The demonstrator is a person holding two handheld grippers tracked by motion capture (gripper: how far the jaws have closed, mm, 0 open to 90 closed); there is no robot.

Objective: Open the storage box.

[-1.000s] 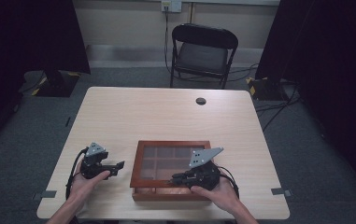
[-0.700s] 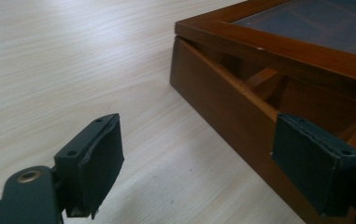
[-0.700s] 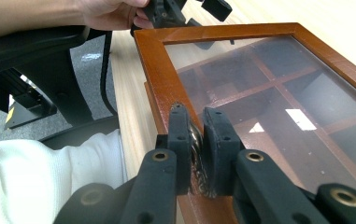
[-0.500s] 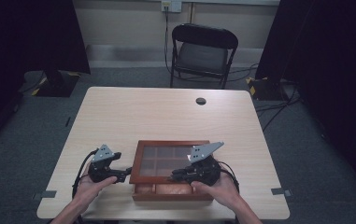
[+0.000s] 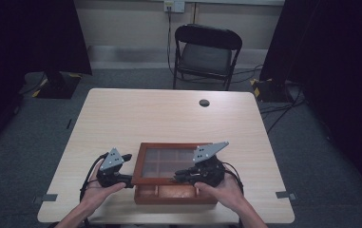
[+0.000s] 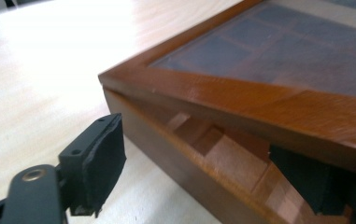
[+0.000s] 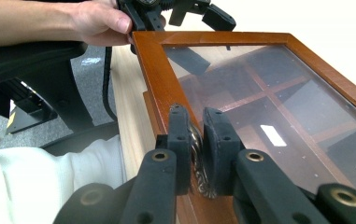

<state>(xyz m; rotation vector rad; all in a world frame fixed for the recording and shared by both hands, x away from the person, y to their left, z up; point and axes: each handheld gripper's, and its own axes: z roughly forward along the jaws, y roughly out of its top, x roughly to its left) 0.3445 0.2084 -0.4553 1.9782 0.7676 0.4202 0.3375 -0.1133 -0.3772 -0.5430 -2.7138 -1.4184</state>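
Note:
A brown wooden box [image 5: 143,195] with a glass-paned lid [image 5: 169,161] sits near the table's front edge. The lid's front is raised a little, showing compartments underneath. In the right gripper view my right gripper [image 7: 196,135] is shut on the small metal handle [image 7: 196,163] at the lid's front rim. From above, the right gripper [image 5: 177,175] is at the lid's front middle. My left gripper [image 5: 127,167] stands open at the box's front left corner. One pad [image 6: 103,163] is outside the box wall [image 6: 166,154]; the other sits under the lid [image 6: 259,98].
A small black round disc [image 5: 204,102] lies at the table's far middle. A black folding chair [image 5: 207,52] stands beyond the table. The table's front edge [image 5: 121,221] runs just below the box, with the person's forearms over it.
The left gripper has moved right from the bare table to the box's left corner. The right gripper has raised the lid's front edge, exposing the compartments.

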